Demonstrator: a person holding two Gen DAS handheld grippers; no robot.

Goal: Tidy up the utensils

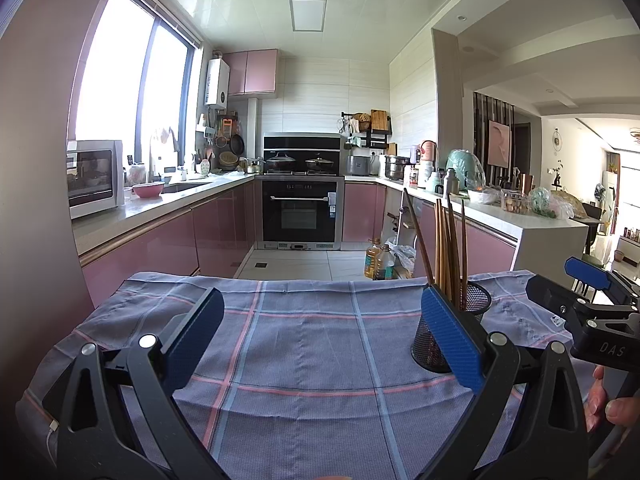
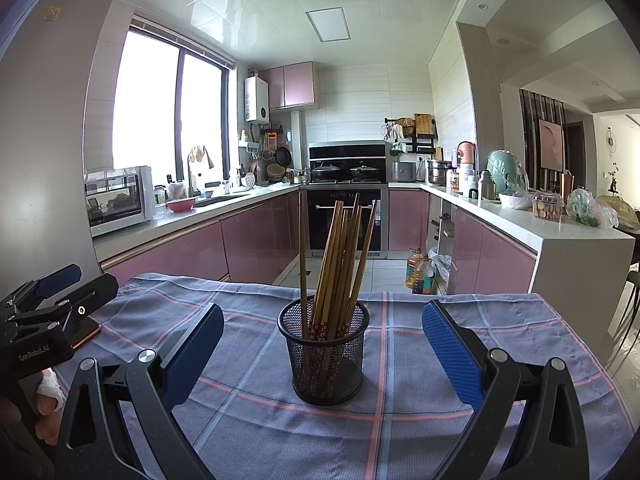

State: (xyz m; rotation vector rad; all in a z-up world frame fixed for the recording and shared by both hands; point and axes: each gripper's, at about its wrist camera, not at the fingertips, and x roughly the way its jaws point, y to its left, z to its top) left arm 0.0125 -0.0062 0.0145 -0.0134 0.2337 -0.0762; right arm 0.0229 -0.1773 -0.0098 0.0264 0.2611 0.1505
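Left wrist view: my left gripper [image 1: 320,336] stood wide open and empty over the checked cloth [image 1: 304,360]. The mesh holder [image 1: 476,304] sat partly hidden behind its right finger [image 1: 450,340], chopsticks [image 1: 444,248] standing in it; whether finger and holder touched, I could not tell. A sideways sweep there could have tipped the holder, in my judgement.

Right wrist view: my right gripper [image 2: 322,350] was likewise spread wide and held nothing, the mesh holder [image 2: 326,360] upright between its fingers, clear of both. The chopsticks [image 2: 340,264] fanned loosely, one standing apart at the left. I noted no loose utensils on the cloth [image 2: 400,432]. I judged the light holder liable to slide on the cloth if squeezed off-centre, spilling its contents.
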